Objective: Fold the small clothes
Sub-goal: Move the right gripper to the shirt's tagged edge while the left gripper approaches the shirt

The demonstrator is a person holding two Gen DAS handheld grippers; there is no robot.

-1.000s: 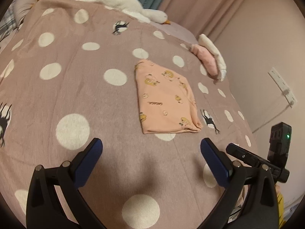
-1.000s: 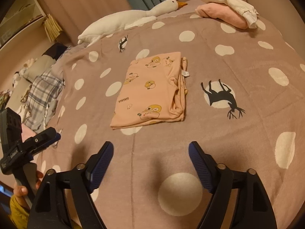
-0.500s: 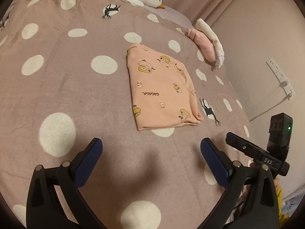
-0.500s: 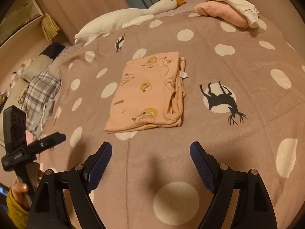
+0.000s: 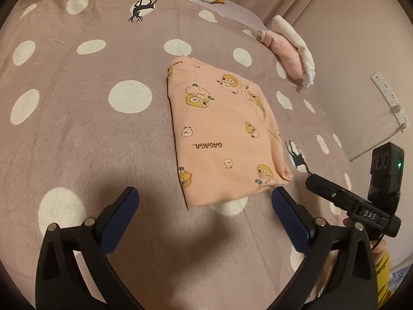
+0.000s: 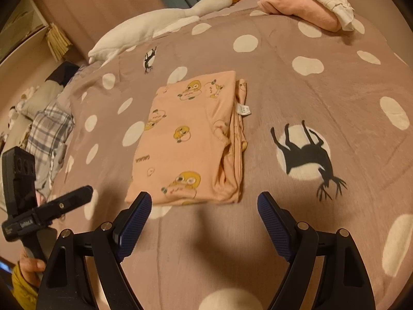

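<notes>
A small peach garment (image 5: 222, 137) with cartoon prints lies folded into a rectangle on the dotted mauve bedspread (image 5: 77, 134). It also shows in the right wrist view (image 6: 191, 142), with its layered edges and a white label on the right side. My left gripper (image 5: 204, 199) is open and empty, just short of the garment's near edge. My right gripper (image 6: 202, 206) is open and empty, its fingertips at the garment's near edge. Neither touches the cloth.
Folded pink and white clothes (image 6: 307, 0) lie stacked at the far right of the bed, also in the left wrist view (image 5: 291, 51). A white goose plush (image 6: 160, 23) lies along the far edge. A plaid cloth (image 6: 49, 131) lies at the left. A wall (image 5: 361, 51) borders the right side.
Both grippers have moved forward toward the garment, which now sits larger and nearer in both views. Both stay open and empty. The garment has not moved.
</notes>
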